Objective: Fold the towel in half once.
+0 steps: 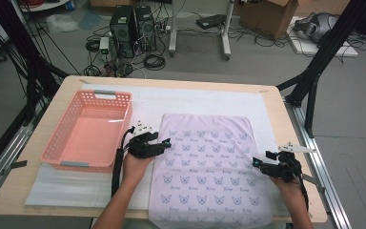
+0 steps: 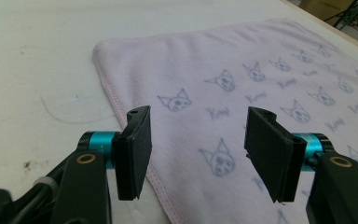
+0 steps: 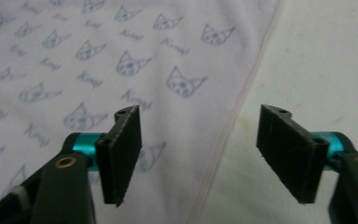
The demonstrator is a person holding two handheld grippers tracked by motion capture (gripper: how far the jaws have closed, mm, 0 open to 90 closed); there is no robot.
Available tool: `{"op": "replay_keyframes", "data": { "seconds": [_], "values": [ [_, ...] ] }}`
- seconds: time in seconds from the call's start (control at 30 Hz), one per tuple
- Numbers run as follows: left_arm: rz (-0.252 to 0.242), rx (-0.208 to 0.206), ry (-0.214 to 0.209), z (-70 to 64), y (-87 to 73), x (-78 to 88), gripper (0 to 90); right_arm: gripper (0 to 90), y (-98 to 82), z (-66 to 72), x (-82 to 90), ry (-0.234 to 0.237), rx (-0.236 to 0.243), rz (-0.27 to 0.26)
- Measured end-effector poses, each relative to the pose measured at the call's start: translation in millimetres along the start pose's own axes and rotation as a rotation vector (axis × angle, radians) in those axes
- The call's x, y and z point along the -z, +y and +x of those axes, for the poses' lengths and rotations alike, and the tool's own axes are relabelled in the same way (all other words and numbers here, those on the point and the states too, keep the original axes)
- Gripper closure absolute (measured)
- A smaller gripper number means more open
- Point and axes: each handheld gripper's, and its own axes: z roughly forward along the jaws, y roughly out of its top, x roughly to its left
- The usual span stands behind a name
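Between the spread fingers of the left gripper (image 2: pixel 196 149), as its own view shows, runs the stitched left hem of a lilac towel (image 2: pixel 242 93) printed with small cat faces; the fingers straddle that hem without pinching it. Across the cloth, the right gripper (image 3: pixel 198 154) stands equally wide, its own view setting one finger (image 3: pixel 121 154) over the towel and the other over the bare white mat (image 3: pixel 326 70), the towel's right hem between them. Neither pair presses on anything.

From the high view, the left gripper (image 1: pixel 164 143) sits at centre frame against the towel's (image 1: pixel 209 162) left edge, and the right gripper (image 1: pixel 257 162) at right of centre, on its right edge. Both forearms enter from the bottom. That view alone takes in the whole cloth: spread flat, reaching from mid-frame down over the near edge of the worktop (image 1: pixel 286 124).

Left of the left gripper, a pink slatted basket (image 1: pixel 57 143) stands close by, nothing inside it. White mat (image 1: pixel 200 98) lies open above the towel toward the top of the frame, with a narrower strip to its right before the worktop's edge. Close-up views show stains on the mat, too small to see from above.
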Motion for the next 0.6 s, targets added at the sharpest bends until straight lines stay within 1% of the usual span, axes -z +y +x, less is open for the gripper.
{"op": "replay_keyframes", "data": {
  "seconds": [0.03, 0.07, 0.13, 0.17, 0.2, 0.23, 0.27, 0.3, 0.33, 0.37, 0.4, 0.43, 0.47, 0.5, 0.53, 0.57, 0.6],
  "values": [
    [0.023, 0.004, 0.008, 1.5, 2.1, -3.2, 41.5, 24.5, 3.4, -0.5, -3.6, -0.005, -0.007, 0.001],
    [0.035, 0.004, 0.014, 3.4, 3.5, -6.5, 40.9, 22.2, 7.2, -0.6, -6.8, -0.008, -0.009, 0.006],
    [0.062, 0.058, 0.013, 8.8, 5.5, -12.7, 40.2, 20.1, 14.2, -0.8, -13.0, -0.024, -0.002, 0.013],
    [0.083, 0.063, 0.019, 11.1, 6.6, -16.3, 39.7, 20.0, 17.7, -1.4, -16.1, -0.031, 0.006, 0.015],
    [0.100, 0.064, 0.034, 13.1, 7.0, -20.0, 39.3, 20.8, 21.0, -1.7, -18.4, -0.039, 0.002, 0.024],
    [0.103, 0.074, 0.041, 15.4, 7.2, -23.8, 39.1, 26.9, 24.0, -2.8, -20.9, -0.044, 0.000, 0.036],
    [0.111, 0.073, 0.043, 16.7, 7.8, -25.7, 38.6, 34.8, 28.0, -4.9, -23.5, -0.046, -0.005, 0.053],
    [0.112, 0.076, 0.047, 17.8, 8.2, -28.0, 38.5, 37.9, 29.8, -6.1, -24.9, -0.049, 0.000, 0.057],
    [0.117, 0.064, 0.049, 19.1, 9.0, -30.3, 38.6, 39.7, 31.9, -7.5, -27.4, -0.066, 0.005, 0.057],
    [0.123, 0.056, 0.057, 19.5, 9.6, -31.8, 38.7, 41.0, 34.8, -10.4, -30.3, -0.079, 0.002, 0.075],
    [0.132, 0.051, 0.062, 20.5, 10.5, -33.8, 39.4, 41.9, 36.4, -11.7, -32.0, -0.088, 0.000, 0.081],
    [0.130, 0.048, 0.067, 21.5, 11.1, -35.1, 39.8, 44.1, 38.3, -13.7, -33.8, -0.102, 0.003, 0.084],
    [0.123, 0.048, 0.076, 22.7, 11.1, -35.7, 40.7, 45.3, 40.4, -15.5, -35.3, -0.109, -0.006, 0.087],
    [0.123, 0.057, 0.080, 24.5, 10.2, -36.9, 42.8, 45.9, 42.3, -17.5, -37.0, -0.114, -0.010, 0.085],
    [0.130, 0.055, 0.084, 26.0, 8.8, -38.2, 44.7, 46.9, 43.9, -18.6, -38.6, -0.117, -0.024, 0.087],
    [0.125, 0.045, 0.097, 25.6, 8.7, -38.3, 47.7, 48.0, 45.3, -19.8, -40.8, -0.120, -0.024, 0.091],
    [0.130, 0.027, 0.109, 24.6, 8.9, -38.5, 50.9, 49.2, 46.2, -20.3, -43.4, -0.125, -0.019, 0.095]
  ]
}}
